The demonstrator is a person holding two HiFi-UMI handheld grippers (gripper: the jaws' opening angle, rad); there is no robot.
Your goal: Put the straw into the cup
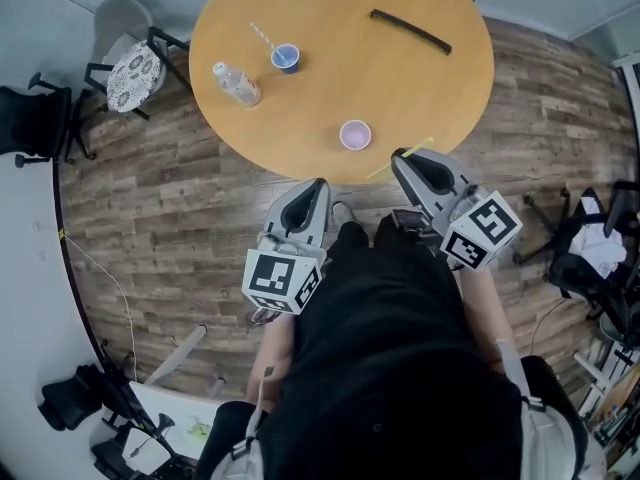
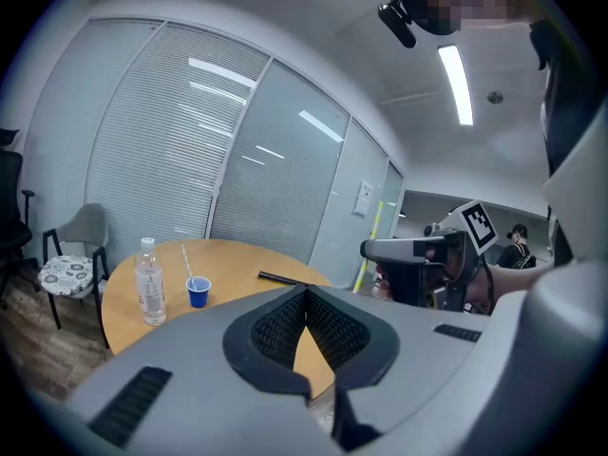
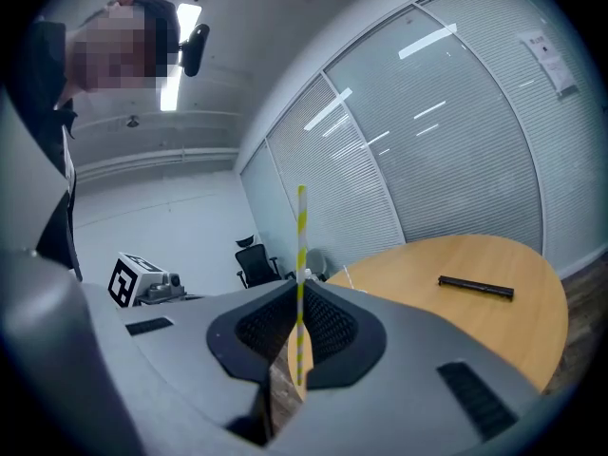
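Seen from your head camera, a round wooden table (image 1: pixel 400 88) held an empty lilac cup (image 1: pixel 355 134) close to the edge nearest you. Your right gripper (image 1: pixel 405 156) hovered just beside that cup, on its near right side at the table's rim. Its jaws were clamped on a yellow-and-white striped straw (image 3: pixel 301 236). In the right gripper view the straw stood upright between the pads, sticking out above and below them. Your left gripper (image 1: pixel 318 183) hung off the table, nearer to you than the lilac cup and a little to its left, with its jaws pressed together at the tips and nothing between them. Well beyond the lilac cup, to its left, stood a blue cup (image 1: pixel 285 58) that already had a straw in it, with a clear water bottle (image 1: pixel 237 84) near it. A black bar (image 1: pixel 410 30) lay well beyond the lilac cup, to its right. The pick-up looked done, since the straw was in hand. What remained, as I judged it, was bringing the straw's lower end over the lilac cup's mouth, lowering it in and letting go
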